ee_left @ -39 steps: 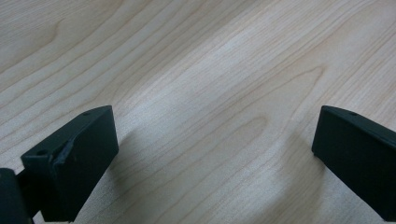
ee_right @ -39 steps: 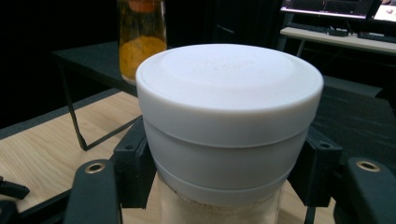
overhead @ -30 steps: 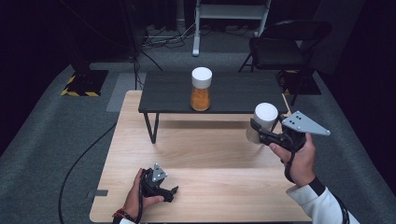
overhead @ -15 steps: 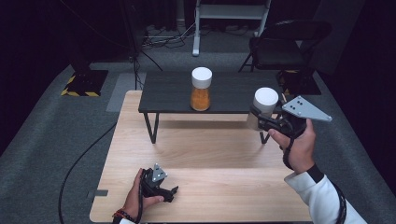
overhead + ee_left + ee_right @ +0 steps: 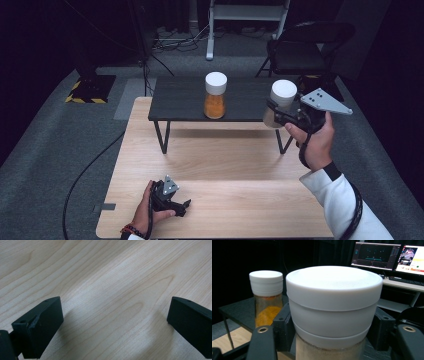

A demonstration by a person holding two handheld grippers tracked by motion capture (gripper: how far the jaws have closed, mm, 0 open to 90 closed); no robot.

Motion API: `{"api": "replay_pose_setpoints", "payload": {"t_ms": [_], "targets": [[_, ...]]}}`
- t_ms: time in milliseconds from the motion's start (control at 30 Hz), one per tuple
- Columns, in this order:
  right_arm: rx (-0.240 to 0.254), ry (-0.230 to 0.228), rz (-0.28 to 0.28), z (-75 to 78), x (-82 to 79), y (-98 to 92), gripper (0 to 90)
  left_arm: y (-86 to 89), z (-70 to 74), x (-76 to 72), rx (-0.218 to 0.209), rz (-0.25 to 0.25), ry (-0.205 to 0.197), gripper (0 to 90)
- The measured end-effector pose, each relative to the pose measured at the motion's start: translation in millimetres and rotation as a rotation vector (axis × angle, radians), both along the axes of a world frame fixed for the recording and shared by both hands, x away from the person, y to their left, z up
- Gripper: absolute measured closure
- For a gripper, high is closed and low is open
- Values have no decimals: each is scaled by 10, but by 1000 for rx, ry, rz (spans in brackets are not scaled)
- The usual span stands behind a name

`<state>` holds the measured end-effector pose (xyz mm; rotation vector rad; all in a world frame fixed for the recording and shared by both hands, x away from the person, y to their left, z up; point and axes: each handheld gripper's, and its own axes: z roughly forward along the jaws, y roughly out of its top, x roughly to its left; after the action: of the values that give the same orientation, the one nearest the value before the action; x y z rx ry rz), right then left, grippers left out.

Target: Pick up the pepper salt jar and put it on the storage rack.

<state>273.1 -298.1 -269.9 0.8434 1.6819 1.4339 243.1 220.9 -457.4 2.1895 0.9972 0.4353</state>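
- High view: the right gripper has a white-lidded jar of pale powder clamped between its jaws, held upright at the right end of the dark shelf, a bit above its top. My guess is it's headed for a spot on there.
- Right of the shelf's middle sits a matching jar of orange powder, so this looks like lining up a pair.
- Right gripper view: the jaws squeeze the jar just below the lid, probably so the lid rim stops it slipping down.
- Left gripper rests on the wooden table, in front of the shelf, jaws wide with nothing between them, basically parked out of the way.
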Motion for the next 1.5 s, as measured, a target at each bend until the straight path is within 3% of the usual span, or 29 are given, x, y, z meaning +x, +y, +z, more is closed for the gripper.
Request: {"api": "replay_pose_setpoints", "payload": {"t_ms": [400, 800, 1033, 1500], "targets": [[20, -14, -28, 60, 207, 88, 344, -1, 0, -1, 1, 0, -1, 5], [48, -16, -71, -1, 438, 144, 344, -1, 0, -2, 0, 1, 0, 5], [40, 5, -98, -52, 571, 192, 343, -2, -1, -4, 0, 2, -1, 5], [57, 34, -90, -164, 685, 253, 343, -2, -1, -3, 0, 2, -1, 5]]}}
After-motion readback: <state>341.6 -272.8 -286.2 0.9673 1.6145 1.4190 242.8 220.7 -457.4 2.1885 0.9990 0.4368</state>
